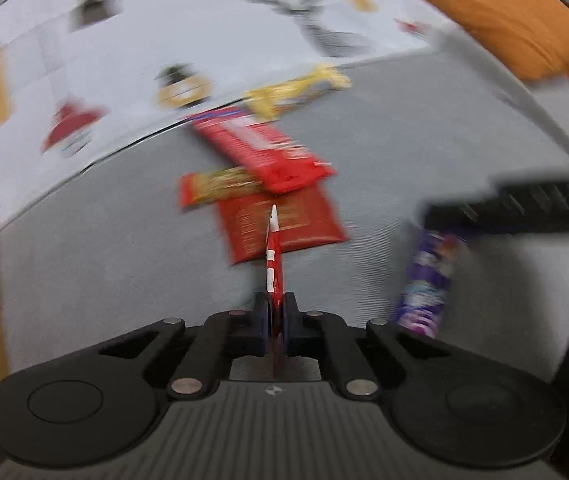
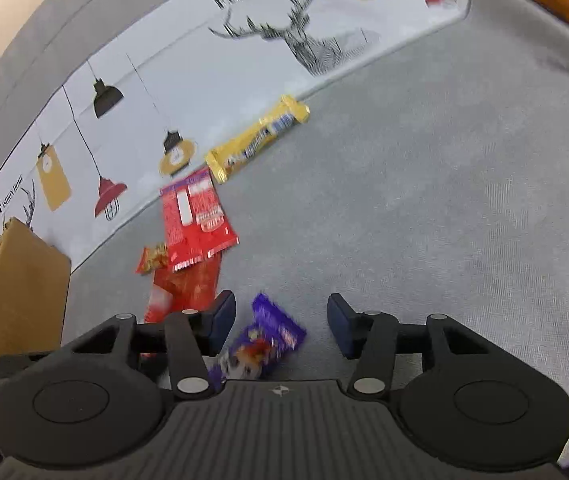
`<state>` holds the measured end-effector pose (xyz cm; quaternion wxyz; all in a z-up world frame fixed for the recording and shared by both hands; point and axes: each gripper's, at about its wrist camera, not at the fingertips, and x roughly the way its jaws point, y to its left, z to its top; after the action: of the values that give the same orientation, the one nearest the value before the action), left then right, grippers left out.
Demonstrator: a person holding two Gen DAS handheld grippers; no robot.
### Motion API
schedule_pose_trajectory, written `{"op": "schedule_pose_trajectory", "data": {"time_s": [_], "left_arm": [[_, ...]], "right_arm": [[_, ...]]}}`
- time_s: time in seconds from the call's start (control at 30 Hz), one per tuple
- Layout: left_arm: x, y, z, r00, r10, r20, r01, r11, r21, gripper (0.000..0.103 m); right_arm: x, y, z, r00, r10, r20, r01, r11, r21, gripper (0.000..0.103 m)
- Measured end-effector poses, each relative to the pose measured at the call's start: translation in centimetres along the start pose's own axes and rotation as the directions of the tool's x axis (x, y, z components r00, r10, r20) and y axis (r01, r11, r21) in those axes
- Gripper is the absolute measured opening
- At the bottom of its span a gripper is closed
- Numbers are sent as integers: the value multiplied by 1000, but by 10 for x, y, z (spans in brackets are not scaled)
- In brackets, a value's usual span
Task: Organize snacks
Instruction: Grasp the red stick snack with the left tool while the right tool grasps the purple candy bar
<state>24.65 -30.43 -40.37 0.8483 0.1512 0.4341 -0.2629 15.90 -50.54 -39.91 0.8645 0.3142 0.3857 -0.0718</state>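
My left gripper [image 1: 275,312] is shut on a thin red and white snack packet [image 1: 273,264], held edge-on above the grey sofa seat [image 1: 384,128]. Ahead of it lies a pile: a flat red packet [image 1: 284,224], a long red packet [image 1: 260,148], a small red-gold bar [image 1: 216,188] and a yellow bar [image 1: 296,92]. My right gripper [image 2: 280,320] is open, with a purple snack packet [image 2: 264,344] lying between its fingers on the seat. The purple packet also shows in the left wrist view [image 1: 428,280], below the right gripper. The pile shows in the right wrist view, with the long red packet [image 2: 196,220] and the yellow bar [image 2: 256,140].
A white printed cushion cover with lamps and a deer [image 2: 244,60] runs along the sofa back. An orange cushion [image 1: 500,20] lies at the far right. A tan cushion [image 2: 8,280] stands at the left.
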Motion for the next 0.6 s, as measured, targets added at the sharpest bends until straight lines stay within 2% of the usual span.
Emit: {"op": "schedule_pose_trajectory", "data": {"time_s": [0.07, 0.1, 0.2, 0.23, 0.27, 0.33, 0.43, 0.5, 0.53, 0.6], "left_arm": [[-1, 13, -2, 1000, -15, -13, 13, 994, -105, 7], [-2, 16, -2, 1000, -20, -21, 18, 992, -126, 7], [-3, 15, 1, 999, -22, -38, 17, 993, -120, 7], [-4, 16, 2, 999, -24, -42, 19, 992, -123, 7], [-3, 19, 3, 998, -31, -49, 24, 989, -143, 7], [-3, 27, 4, 997, -42, -61, 29, 980, -197, 7], [-5, 40, 5, 996, -13, -86, -10, 964, -264, 7], [-8, 45, 4, 995, 2, -101, -28, 965, -262, 7], [-10, 46, 3, 994, 4, -106, -31, 966, -258, 8], [-13, 51, 0, 994, -9, -112, -22, 964, -265, 15]], "right_arm": [[0, 3, -6, 1000, 1, -5, -1, 1000, -5, 54], [0, 8, -9, 1000, -4, -11, 4, 999, -31, 54], [8, 30, -17, 999, -16, -29, 12, 992, -122, 53], [12, 38, -19, 999, -2, -41, -5, 986, -164, 29], [18, 44, -20, 997, 20, -70, -32, 982, -187, 19], [28, 53, -22, 992, 68, -110, -89, 976, -200, 16], [29, 68, -21, 992, 93, -85, -114, 953, -281, 16], [28, 72, -20, 994, 75, -75, -95, 947, -306, 18], [28, 72, -21, 996, 49, -73, -69, 949, -307, 23], [29, 67, -21, 995, 25, -93, -51, 957, -287, 26]]}}
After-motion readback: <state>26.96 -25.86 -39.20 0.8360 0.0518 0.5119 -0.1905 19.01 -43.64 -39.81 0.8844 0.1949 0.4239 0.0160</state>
